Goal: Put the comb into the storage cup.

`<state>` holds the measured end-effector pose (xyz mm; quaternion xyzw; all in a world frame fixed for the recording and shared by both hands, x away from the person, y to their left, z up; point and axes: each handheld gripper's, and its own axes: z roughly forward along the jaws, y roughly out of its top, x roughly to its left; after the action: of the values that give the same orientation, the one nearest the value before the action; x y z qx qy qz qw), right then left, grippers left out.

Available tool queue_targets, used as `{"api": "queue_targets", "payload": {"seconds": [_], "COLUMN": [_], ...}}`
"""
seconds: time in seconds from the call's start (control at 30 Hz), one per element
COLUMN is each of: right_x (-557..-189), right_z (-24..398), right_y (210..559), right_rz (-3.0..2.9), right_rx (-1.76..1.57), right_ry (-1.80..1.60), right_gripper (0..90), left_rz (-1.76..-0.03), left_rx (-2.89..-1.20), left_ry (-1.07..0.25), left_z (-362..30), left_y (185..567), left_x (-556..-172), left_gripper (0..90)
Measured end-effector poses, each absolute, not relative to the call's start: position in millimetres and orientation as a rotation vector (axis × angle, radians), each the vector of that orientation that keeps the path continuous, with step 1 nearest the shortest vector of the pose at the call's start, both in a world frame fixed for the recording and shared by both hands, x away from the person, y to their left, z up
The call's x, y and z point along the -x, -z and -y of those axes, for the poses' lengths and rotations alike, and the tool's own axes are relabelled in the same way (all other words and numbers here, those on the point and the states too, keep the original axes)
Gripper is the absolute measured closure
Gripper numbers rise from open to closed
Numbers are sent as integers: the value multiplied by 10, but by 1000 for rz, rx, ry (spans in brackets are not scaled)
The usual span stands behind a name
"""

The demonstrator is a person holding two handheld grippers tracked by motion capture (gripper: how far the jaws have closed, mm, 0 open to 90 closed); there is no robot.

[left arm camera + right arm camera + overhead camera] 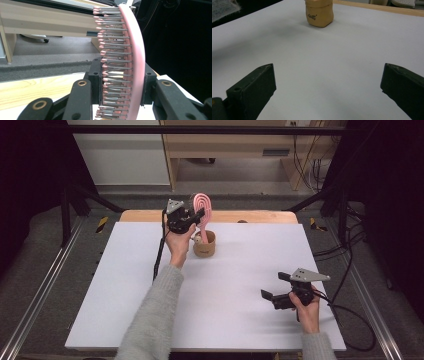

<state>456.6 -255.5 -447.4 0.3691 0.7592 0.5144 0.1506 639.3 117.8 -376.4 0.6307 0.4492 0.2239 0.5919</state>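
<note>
Pink plastic and thin metal pins are being made out on the hairbrush point(202, 210) in the high view, where it is being held upright by the left gripper point(192, 216) with its handle reaching down into the tan cup point(205, 245) on the white table point(240, 285), while the right gripper point(276, 288) is being kept wide open and empty nearer the person. In the left gripper view the jaws are being clamped across the hairbrush's point(135, 62) stiff, light curved back and its springy bristles, so a hold on the smooth back or handle is being judged safer, though slippery. In the right gripper view the spread jaws are being aimed over the table point(324, 75) at the soft-looking cup point(319, 13), well apart from it.
</note>
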Motion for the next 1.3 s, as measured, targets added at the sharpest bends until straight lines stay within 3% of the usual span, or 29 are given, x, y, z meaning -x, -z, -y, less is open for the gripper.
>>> {"api": "queue_targets", "payload": {"seconds": [1.3], "right_x": [-4571], "right_z": [2543], "right_y": [4484], "right_rz": [-2189], "right_rx": [-1063], "right_ry": [-1468], "right_gripper": [4], "left_rz": [-1128], "left_rx": [-1328], "left_ry": [-460], "left_z": [-1531], "left_y": [3949], "left_x": [-6392], "left_gripper": [623]}}
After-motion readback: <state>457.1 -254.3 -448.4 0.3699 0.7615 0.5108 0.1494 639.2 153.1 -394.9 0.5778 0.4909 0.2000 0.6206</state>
